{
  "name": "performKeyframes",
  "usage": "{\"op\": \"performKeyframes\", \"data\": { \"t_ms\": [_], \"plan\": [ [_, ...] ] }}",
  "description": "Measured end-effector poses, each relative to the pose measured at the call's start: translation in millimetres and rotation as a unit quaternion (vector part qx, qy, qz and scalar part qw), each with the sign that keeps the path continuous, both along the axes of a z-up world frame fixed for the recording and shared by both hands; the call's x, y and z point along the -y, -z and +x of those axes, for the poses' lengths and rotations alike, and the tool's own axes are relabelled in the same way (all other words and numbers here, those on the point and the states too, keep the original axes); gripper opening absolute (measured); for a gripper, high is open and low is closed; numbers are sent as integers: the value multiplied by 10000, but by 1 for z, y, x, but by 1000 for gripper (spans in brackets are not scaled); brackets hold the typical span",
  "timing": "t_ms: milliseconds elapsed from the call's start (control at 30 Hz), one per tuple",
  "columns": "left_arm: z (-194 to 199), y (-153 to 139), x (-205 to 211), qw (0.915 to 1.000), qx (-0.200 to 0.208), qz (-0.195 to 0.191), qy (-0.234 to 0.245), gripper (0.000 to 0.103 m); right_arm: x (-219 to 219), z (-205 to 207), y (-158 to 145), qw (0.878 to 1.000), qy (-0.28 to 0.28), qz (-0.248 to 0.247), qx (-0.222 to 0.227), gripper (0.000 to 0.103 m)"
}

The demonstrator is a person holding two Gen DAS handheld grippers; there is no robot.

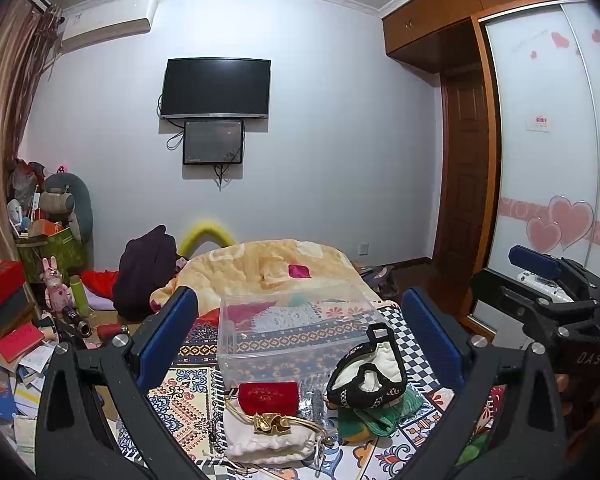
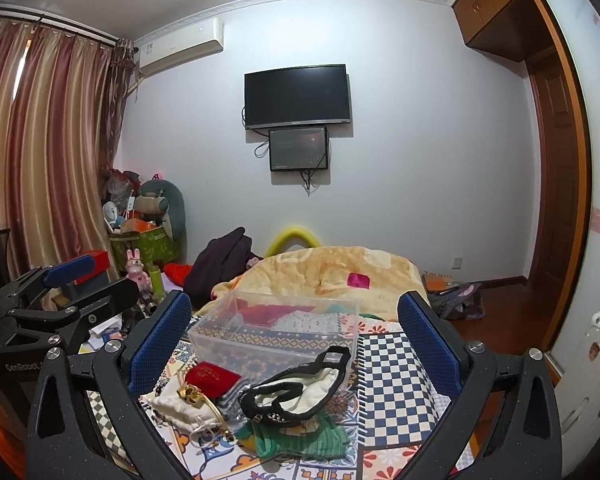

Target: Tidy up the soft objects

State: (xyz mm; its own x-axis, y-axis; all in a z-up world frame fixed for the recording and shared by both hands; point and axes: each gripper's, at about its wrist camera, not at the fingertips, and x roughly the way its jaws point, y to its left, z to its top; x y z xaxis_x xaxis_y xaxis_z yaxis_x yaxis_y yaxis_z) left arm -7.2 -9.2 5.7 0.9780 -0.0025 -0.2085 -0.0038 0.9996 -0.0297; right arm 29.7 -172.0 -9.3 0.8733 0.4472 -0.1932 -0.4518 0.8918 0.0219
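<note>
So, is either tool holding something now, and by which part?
Nothing is held. The left tool and the right tool are both open above the pouches.

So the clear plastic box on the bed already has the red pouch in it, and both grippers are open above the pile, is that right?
Not quite. The red pouch is not in the clear plastic box; it lies outside it, in front, atop the white drawstring bag, as the left wrist view shows. The left gripper and right gripper are indeed open.
</note>
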Motion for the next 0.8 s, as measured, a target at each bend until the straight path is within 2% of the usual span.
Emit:
{"op": "performKeyframes", "data": {
  "t_ms": [800],
  "plan": [
    [-1, -1, 1, 10000, 20, 3, 9, 103, -1, -1, 0, 10000, -4, 35, 31, 103]
  ]
}}
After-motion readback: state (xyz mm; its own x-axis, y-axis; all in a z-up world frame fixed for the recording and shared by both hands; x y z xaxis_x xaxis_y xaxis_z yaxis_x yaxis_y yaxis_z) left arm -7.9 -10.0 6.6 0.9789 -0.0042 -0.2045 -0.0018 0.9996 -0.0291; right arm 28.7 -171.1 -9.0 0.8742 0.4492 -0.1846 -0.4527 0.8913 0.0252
